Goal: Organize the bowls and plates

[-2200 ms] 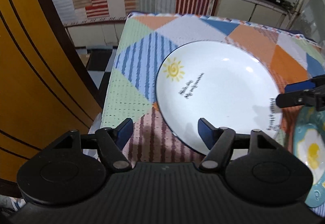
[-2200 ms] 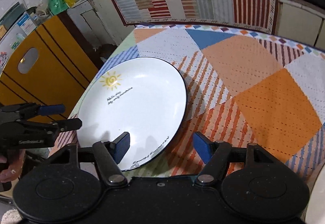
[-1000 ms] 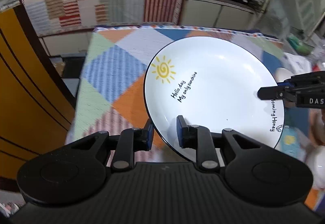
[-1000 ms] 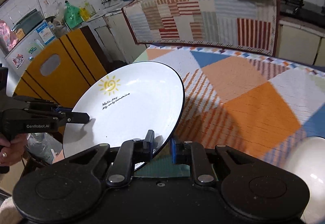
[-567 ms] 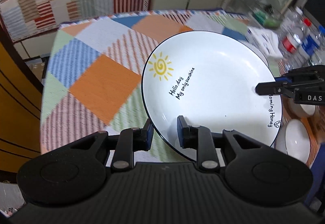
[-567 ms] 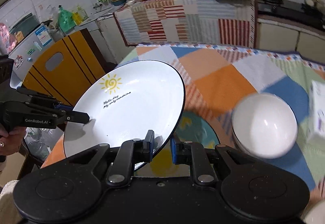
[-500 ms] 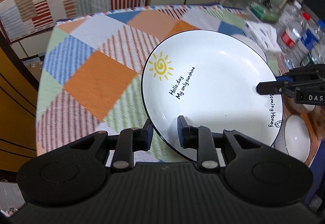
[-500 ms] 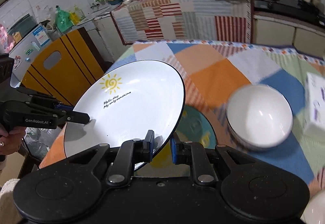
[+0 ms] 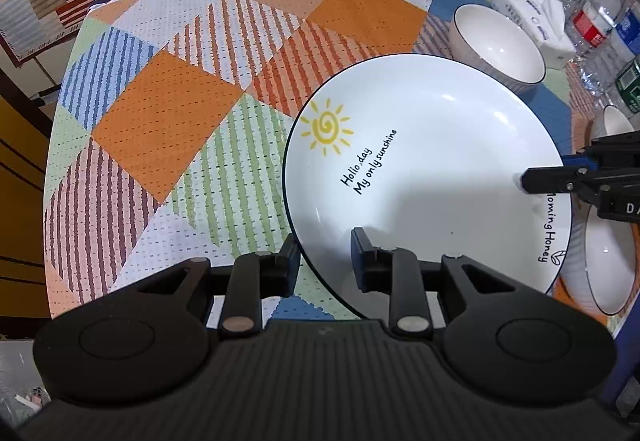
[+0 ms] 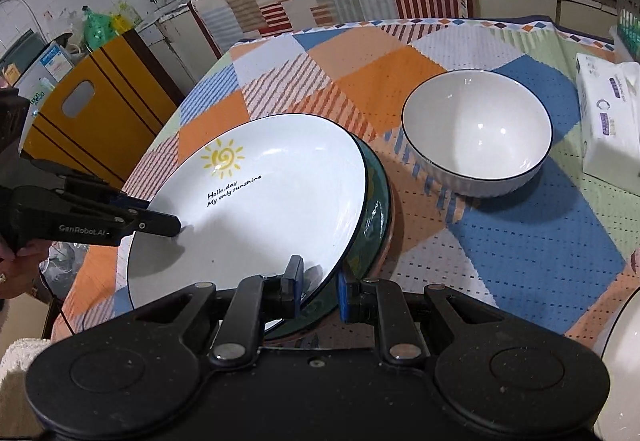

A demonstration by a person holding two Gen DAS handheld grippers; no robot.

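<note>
The left claw [image 9: 325, 257] has its two fingers close together with the rim of the big white plate [image 9: 424, 177] pinched between them. One finger sits on top of the plate and the other is under its edge. The right claw [image 10: 318, 285] does the same on the other side of the plate: its fingers are almost shut, with the dark rim squeezed between them. So both claws hold one plate, each at an opposite edge.

The plate has a yellow sun [image 9: 327, 129] drawn on it and some black words. From the left claw, the plate spreads out ahead and to the right. From the right claw, it spreads out ahead and to the left.

Just under the plate, right in front of the right claw, a green plate [image 10: 376, 217] peeks out. Whether the white plate touches it, I cannot tell.

Ahead of the right claw and a bit to the right stands a white bowl [image 10: 478, 133] on the checked tablecloth [image 10: 520, 241]. Further right of that bowl lies a pack of tissues [image 10: 610, 117]. To the right of the left claw, another white bowl [image 9: 604, 261] sits partly under the plate's edge.
</note>
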